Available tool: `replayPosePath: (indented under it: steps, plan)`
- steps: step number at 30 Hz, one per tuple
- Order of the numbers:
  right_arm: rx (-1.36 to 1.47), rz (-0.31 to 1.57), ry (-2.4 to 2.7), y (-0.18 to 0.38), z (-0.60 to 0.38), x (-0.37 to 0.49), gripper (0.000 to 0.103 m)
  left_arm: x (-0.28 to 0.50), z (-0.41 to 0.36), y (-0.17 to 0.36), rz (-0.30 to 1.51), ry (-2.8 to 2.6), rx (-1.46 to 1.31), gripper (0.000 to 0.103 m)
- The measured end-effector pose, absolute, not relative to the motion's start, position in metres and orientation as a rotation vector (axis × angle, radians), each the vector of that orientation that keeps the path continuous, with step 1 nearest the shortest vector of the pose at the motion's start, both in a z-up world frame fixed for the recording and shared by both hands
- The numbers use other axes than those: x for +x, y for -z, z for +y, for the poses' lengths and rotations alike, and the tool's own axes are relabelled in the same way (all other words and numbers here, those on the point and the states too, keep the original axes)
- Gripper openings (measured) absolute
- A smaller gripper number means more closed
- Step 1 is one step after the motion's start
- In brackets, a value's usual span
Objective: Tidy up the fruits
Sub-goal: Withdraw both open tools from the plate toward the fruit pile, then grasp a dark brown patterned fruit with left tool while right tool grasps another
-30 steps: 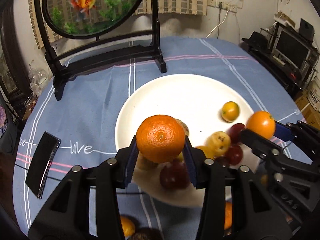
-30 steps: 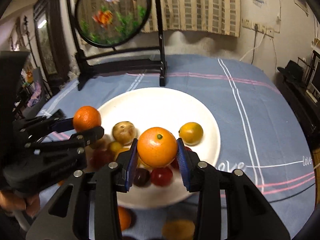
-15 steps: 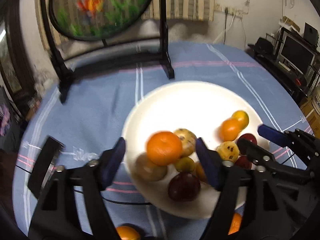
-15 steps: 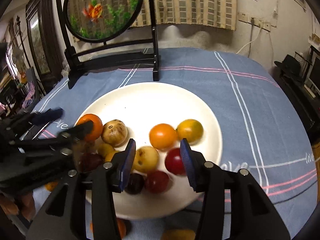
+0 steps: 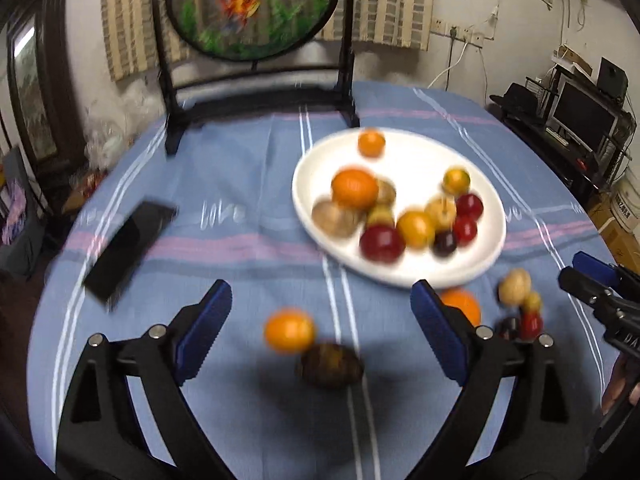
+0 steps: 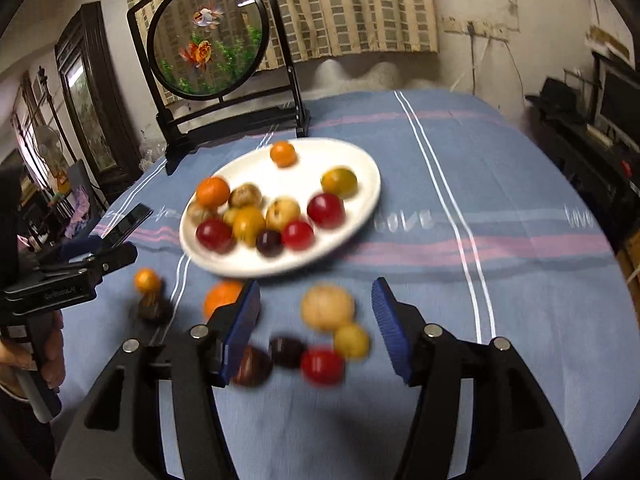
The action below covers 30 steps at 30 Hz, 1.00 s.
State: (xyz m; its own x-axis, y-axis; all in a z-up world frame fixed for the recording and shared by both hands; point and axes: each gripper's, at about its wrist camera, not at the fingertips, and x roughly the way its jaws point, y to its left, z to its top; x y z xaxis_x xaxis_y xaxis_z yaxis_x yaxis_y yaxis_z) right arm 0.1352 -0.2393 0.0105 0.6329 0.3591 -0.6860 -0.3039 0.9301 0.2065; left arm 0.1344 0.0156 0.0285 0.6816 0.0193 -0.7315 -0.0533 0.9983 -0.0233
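A white plate (image 5: 408,152) (image 6: 360,208) on the blue tablecloth holds several fruits: oranges, red plums, yellow and brown ones. My left gripper (image 5: 320,332) is open and empty, pulled back over the cloth, with a loose orange (image 5: 289,330) and a dark brown fruit (image 5: 330,366) between its fingers. My right gripper (image 6: 316,328) is open and empty over a loose cluster: a tan fruit (image 6: 327,306), a yellow one (image 6: 351,341), a red one (image 6: 322,366) and dark ones (image 6: 286,351). Another orange (image 6: 222,298) lies by its left finger.
A black phone (image 5: 128,248) lies on the cloth at the left. A round goldfish screen on a black stand (image 5: 256,12) (image 6: 208,40) stands behind the plate. Shelves with a monitor (image 5: 580,116) are at the right beyond the table edge.
Both grippers opened and dropped their oranges onto the plate, then drew back toward the near table edge. One small orange now sits at the plate's far rim.
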Motion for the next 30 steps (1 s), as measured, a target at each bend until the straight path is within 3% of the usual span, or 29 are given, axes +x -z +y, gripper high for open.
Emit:
replayPosePath:
  steps: [12,25,30]
  plan:
    - [0.1,0.862,-0.362,0.018,-0.249,0.08,0.063,0.073,0.029,0.007,0.904,-0.067,-0.093,0.093]
    - [0.127,0.888,-0.418,0.03,-0.252,0.076,0.063,0.105,0.015,0.03,0.972,-0.121,-0.082,0.093]
    - [0.143,0.891,-0.436,0.031,-0.254,0.08,0.063,0.125,0.008,0.04,1.011,-0.124,-0.081,0.086]
